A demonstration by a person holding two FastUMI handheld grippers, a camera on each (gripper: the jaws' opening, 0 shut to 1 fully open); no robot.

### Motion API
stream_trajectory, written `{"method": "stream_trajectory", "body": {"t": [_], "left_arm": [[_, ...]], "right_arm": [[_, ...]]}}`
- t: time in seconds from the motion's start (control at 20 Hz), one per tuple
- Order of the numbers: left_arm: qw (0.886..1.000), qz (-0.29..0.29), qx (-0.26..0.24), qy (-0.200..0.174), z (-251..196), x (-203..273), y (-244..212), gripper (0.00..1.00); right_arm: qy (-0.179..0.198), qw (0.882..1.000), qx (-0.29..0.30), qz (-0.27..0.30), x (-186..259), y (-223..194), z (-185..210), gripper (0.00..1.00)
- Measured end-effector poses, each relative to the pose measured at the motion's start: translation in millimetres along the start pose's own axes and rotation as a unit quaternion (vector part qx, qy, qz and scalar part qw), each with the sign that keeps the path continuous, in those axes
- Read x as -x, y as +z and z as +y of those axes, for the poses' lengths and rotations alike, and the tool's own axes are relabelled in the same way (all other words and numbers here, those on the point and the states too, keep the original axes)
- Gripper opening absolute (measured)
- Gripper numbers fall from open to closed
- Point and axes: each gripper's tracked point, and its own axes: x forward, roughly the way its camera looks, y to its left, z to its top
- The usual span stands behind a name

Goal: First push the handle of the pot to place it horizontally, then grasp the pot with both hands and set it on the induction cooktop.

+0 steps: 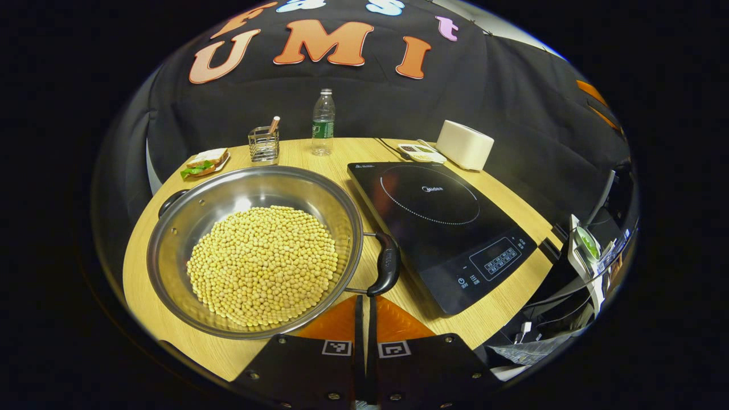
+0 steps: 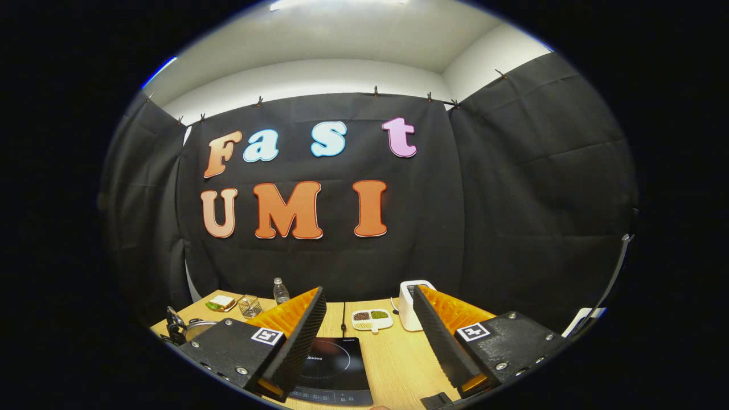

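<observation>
A wide steel pot (image 1: 228,192) full of soybeans (image 1: 262,265) sits on the left half of the wooden table (image 1: 484,319). Its black near handle (image 1: 387,265) points toward the black induction cooktop (image 1: 438,222) just to its right; the far handle (image 1: 170,200) is at the upper left. My left gripper (image 1: 364,299) is shut with nothing in it, its tip just below the near handle's lower end. In the right gripper view my right gripper (image 2: 369,290) stands open and raised above the cooktop (image 2: 333,359), with the pot's rim (image 2: 198,328) at far left.
Along the table's back stand a sandwich on a plate (image 1: 205,162), a wire holder (image 1: 263,143), a water bottle (image 1: 323,122), a small sectioned dish (image 1: 420,152) and a white box (image 1: 464,144). Cables and gear (image 1: 586,256) hang off the right edge.
</observation>
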Motion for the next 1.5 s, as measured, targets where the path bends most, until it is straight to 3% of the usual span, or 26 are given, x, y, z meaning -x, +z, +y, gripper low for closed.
{"method": "stream_trajectory", "body": {"t": [0.45,0.5,0.6,0.95,1.0,1.5], "left_arm": [[1.0,0.004,-0.007,-0.006,-3,-19,13,0.01],[1.0,0.004,-0.01,-0.006,-3,-22,14,0.01],[1.0,0.004,-0.012,-0.007,-5,-27,18,0.01],[1.0,0.003,0.001,-0.013,-8,-48,34,0.01],[1.0,0.003,0.0,-0.012,-8,-51,35,0.01],[1.0,-0.002,0.003,-0.008,-11,-75,50,0.01]], "right_arm": [[-0.009,1.0,-0.005,0.006,-5,-5,-10,0.95],[-0.01,1.0,-0.006,0.007,-6,-7,-12,1.0],[-0.016,1.0,-0.005,0.008,-9,-9,-16,0.95],[-0.035,0.999,0.001,0.014,-15,-18,-29,0.95],[-0.035,0.999,0.0,0.016,-16,-20,-30,1.0],[-0.038,0.999,0.001,0.029,-29,-34,-31,0.95]]}}
